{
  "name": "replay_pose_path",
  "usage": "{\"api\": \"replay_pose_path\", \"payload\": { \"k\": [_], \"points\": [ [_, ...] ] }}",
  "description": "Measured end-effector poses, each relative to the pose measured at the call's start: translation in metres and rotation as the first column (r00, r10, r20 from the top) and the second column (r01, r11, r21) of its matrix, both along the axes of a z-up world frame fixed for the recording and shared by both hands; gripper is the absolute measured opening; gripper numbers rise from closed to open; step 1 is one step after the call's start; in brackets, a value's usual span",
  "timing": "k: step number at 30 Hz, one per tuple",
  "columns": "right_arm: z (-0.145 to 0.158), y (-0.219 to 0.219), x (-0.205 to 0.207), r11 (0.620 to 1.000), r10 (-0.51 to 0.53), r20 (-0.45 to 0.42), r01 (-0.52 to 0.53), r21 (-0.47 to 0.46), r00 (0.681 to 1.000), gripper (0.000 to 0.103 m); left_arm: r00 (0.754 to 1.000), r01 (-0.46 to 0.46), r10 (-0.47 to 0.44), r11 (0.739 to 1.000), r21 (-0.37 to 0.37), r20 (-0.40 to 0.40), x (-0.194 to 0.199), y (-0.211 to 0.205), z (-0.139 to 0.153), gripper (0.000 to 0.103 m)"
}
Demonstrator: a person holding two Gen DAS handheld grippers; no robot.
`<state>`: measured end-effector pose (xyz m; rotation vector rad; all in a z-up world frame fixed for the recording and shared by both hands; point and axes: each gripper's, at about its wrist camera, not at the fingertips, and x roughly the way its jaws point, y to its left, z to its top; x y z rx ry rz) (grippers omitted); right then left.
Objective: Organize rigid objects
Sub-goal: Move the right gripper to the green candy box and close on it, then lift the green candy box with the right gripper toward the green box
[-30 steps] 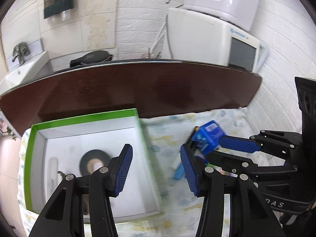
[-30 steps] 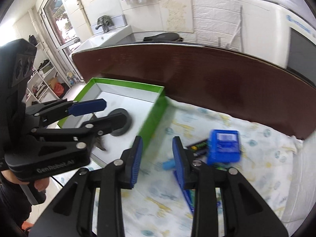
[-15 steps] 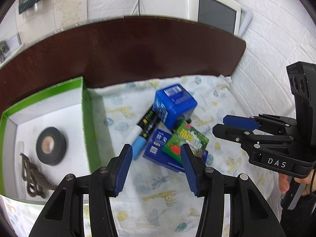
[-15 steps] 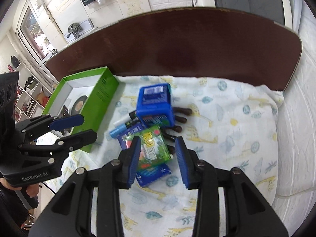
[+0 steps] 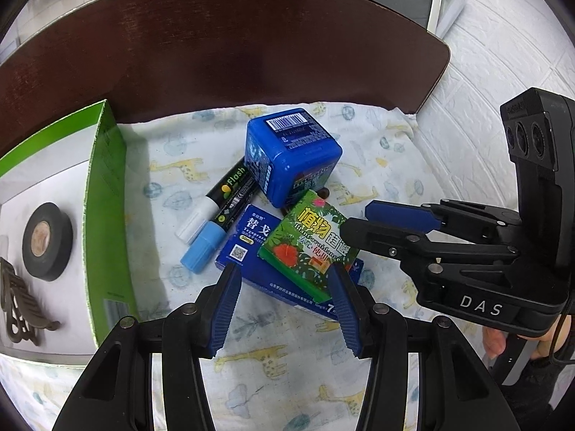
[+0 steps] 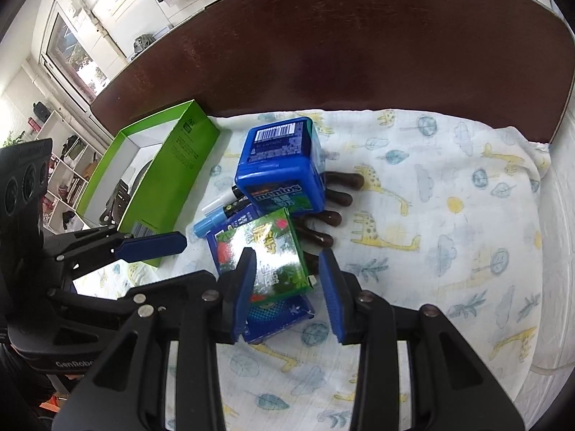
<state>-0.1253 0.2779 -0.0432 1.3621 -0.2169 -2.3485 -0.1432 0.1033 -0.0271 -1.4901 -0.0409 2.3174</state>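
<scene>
A pile lies on the printed cloth: a blue Mentos cube (image 5: 291,154), a green plant-printed box (image 5: 309,248) on top of a flat blue box (image 5: 248,244), and two markers (image 5: 219,201). Dark brown rounded pieces (image 6: 337,197) stick out from under the cube. My left gripper (image 5: 284,280) hangs open just above the near edge of the flat blue box, touching nothing. My right gripper (image 6: 287,262) is open with the green plant-printed box (image 6: 266,255) between its pads, a gap showing on the right side. In the left wrist view the right gripper (image 5: 359,219) reaches in from the right.
A green-walled open box (image 5: 107,215) at the left holds a black tape roll (image 5: 46,240) and a dark hair claw (image 5: 21,305). A dark wooden board (image 5: 215,54) stands behind the cloth. A white brick wall (image 5: 485,54) closes the right side.
Both grippers have come down and tipped toward the pile. The left wrist view has swung from the green-walled box to the pile. The right gripper now straddles the green plant-printed box.
</scene>
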Motion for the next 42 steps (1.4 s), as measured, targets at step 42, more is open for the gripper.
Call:
{"api": "replay_pose_path", "payload": {
  "k": [42],
  "points": [
    [-0.011, -0.003, 0.007, 0.998, 0.010, 0.032, -0.008, -0.055, 0.999, 0.022, 0.995, 0.092, -0.091, 0.996, 0.016, -0.032, -0.002, 0.010, -0.003, 0.031]
  ]
}}
